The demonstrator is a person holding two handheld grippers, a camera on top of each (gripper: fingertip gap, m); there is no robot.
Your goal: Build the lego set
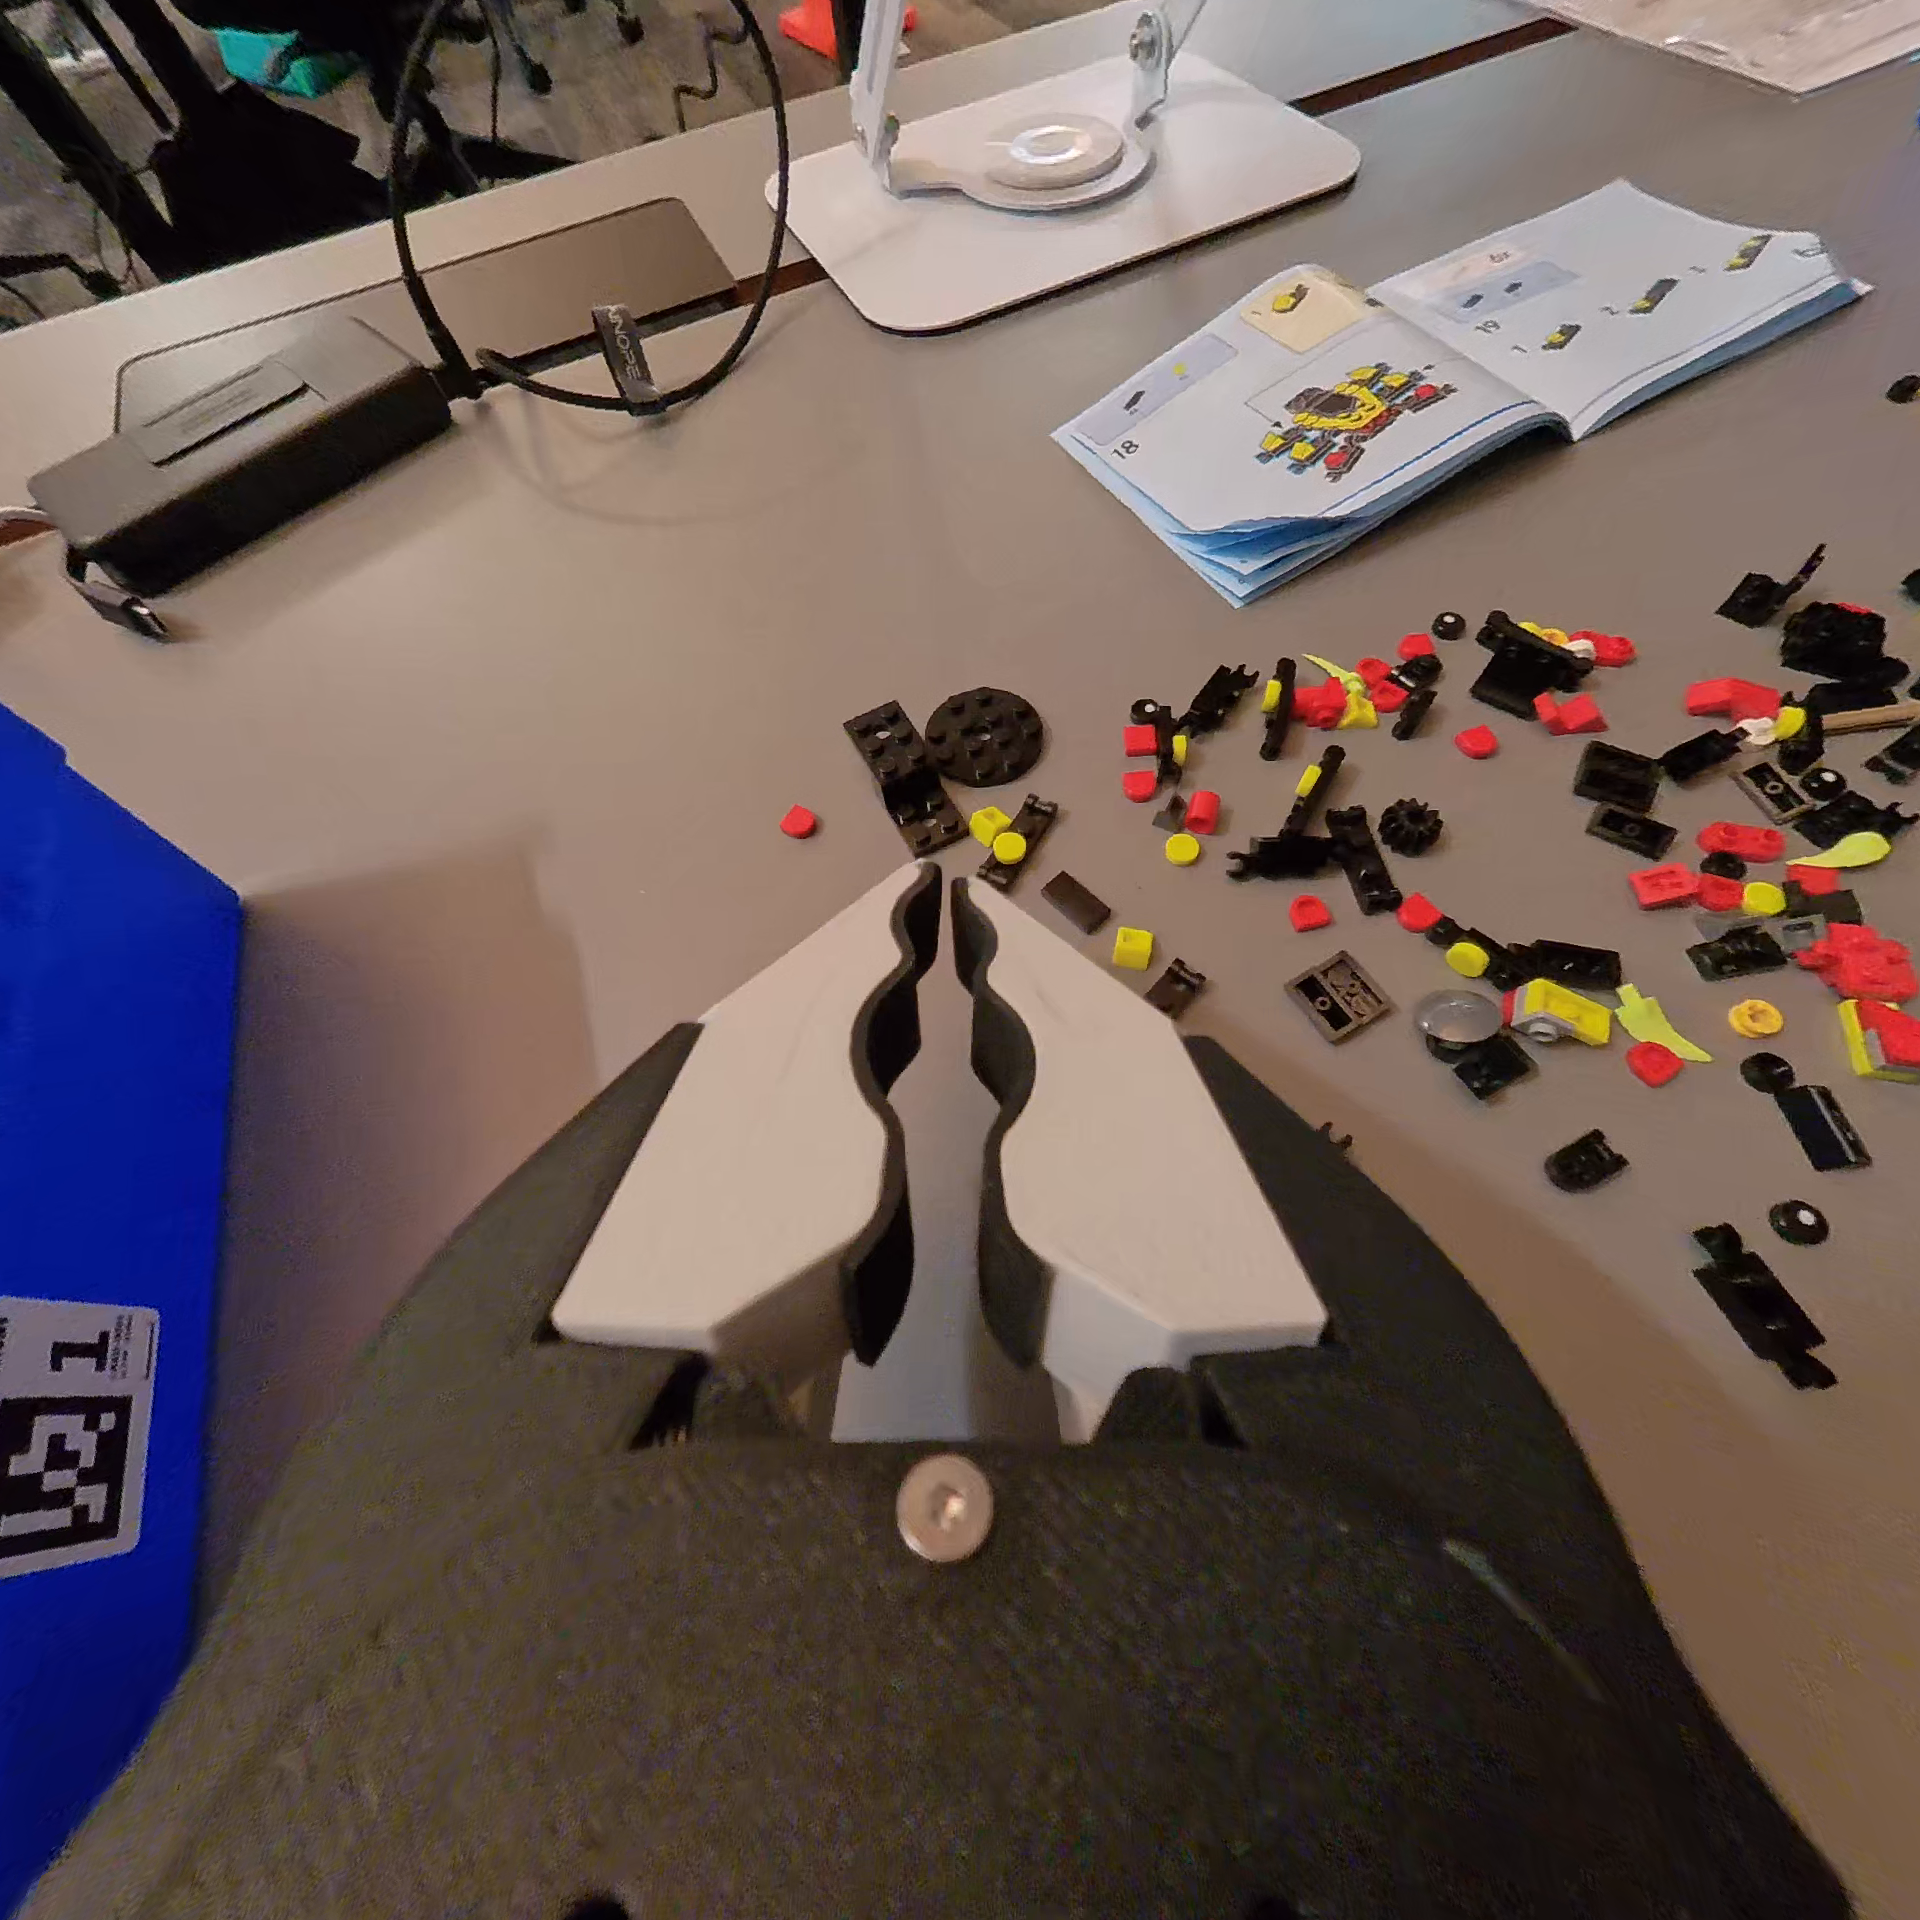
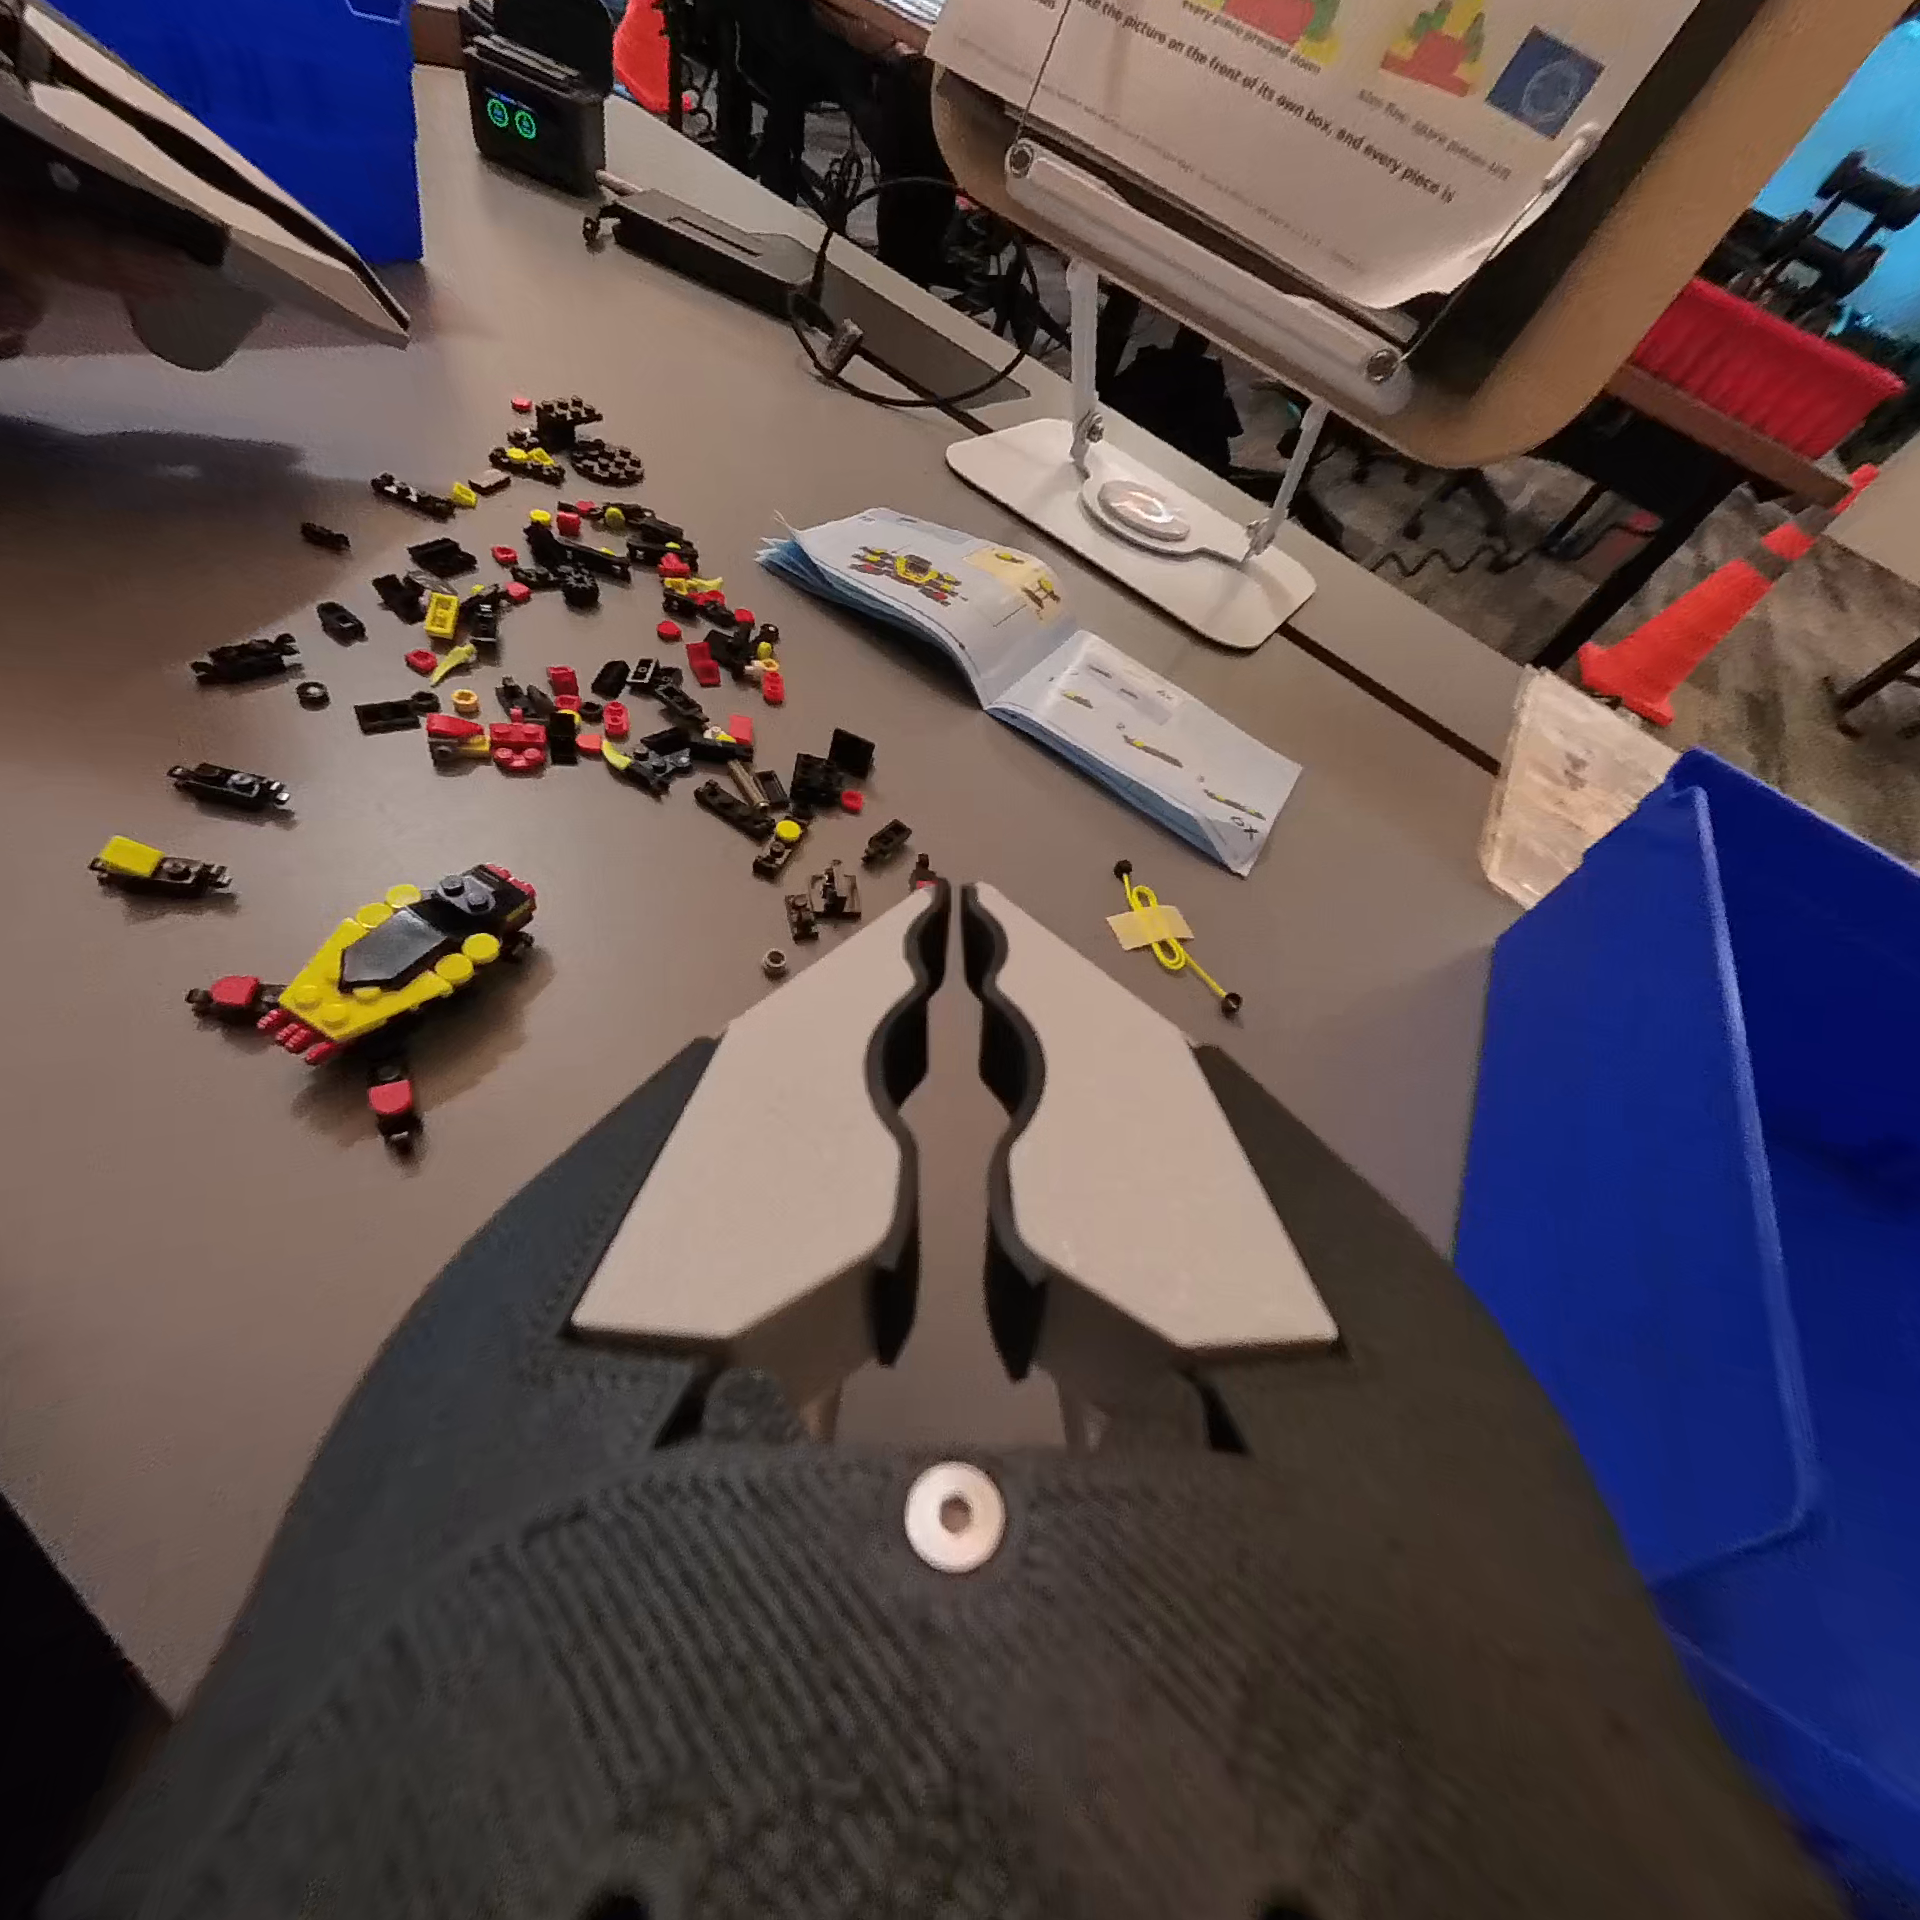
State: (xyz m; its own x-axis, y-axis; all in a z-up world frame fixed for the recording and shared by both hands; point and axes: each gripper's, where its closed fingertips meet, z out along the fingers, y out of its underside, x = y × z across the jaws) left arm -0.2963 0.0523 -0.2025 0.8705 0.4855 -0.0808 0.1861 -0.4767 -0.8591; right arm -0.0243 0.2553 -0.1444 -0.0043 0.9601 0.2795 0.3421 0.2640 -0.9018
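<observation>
Above the grey table (image 1: 623,675), both grippers hovered clenched, grasping nothing.
Left gripper (image 1: 940,878) sat nearest a yellow round stud (image 1: 1009,847); right gripper (image 2: 954,896) nearest small black clip pieces (image 2: 826,899).

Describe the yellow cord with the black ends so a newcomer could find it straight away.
Start at the open blue instruction booklet on the grey table. Off its near corner, right of the right gripper, lies the yellow cord. It lies alone, looped under a tape strip, away from the bricks.
</observation>
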